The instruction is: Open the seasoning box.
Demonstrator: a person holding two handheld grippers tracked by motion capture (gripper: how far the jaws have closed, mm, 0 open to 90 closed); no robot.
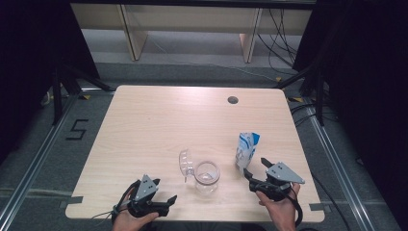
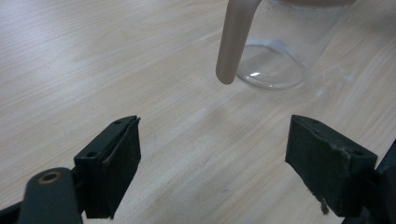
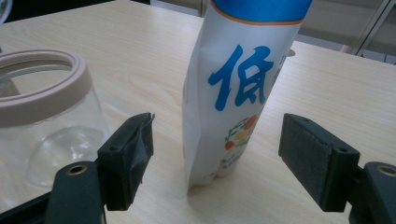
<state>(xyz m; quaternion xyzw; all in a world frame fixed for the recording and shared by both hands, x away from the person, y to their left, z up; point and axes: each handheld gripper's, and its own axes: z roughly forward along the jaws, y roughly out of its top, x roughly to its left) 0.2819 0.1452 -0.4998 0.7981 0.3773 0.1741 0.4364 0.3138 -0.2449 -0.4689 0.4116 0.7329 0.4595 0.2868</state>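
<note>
At the lower left of the high view, the left hand (image 1: pixel 129 219) held the black two-jaw left gripper (image 1: pixel 169 200) with jaws spread wide. At the lower right, the right hand (image 1: pixel 279 208) held the black right gripper (image 1: pixel 256 167), jaws likewise apart.

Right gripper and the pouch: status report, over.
Right gripper open, jaws either side of the standing pouch, pads not touching. Left gripper open, empty, facing the glass jar. Jar beside the pouch, lid open; nothing between jaws and pouch.
</note>
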